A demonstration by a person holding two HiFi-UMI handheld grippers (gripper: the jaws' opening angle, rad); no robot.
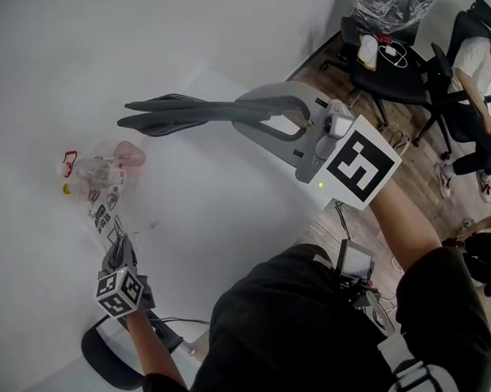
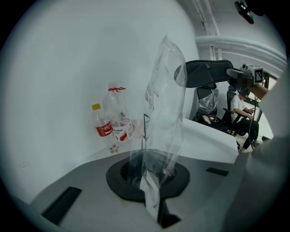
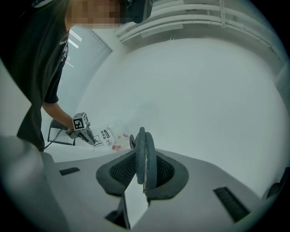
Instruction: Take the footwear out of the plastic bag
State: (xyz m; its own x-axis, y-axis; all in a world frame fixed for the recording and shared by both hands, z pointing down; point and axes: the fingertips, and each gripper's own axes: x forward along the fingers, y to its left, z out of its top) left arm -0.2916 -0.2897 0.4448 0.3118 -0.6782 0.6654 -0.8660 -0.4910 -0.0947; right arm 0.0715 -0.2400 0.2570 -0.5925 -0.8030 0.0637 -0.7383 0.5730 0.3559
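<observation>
The flat, dark grey footwear (image 1: 192, 111) is one even charcoal. The clear plastic bag (image 2: 164, 108) carries black print (small symbols and lettering). The smooth white table (image 1: 221, 214) is plain. The grey left gripper (image 1: 125, 243) and the pale grey right gripper (image 1: 268, 120) each bear black-and-white square markers. A small clear plastic bottle (image 2: 101, 124) has a yellow cap and a red label.

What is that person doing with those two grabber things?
A person is working two hand-held grippers over a white table. The right gripper is clamped on the flat dark grey footwear and holds it in the air, clear of the bag. The left gripper pinches the clear plastic bag, which looks empty.
</observation>
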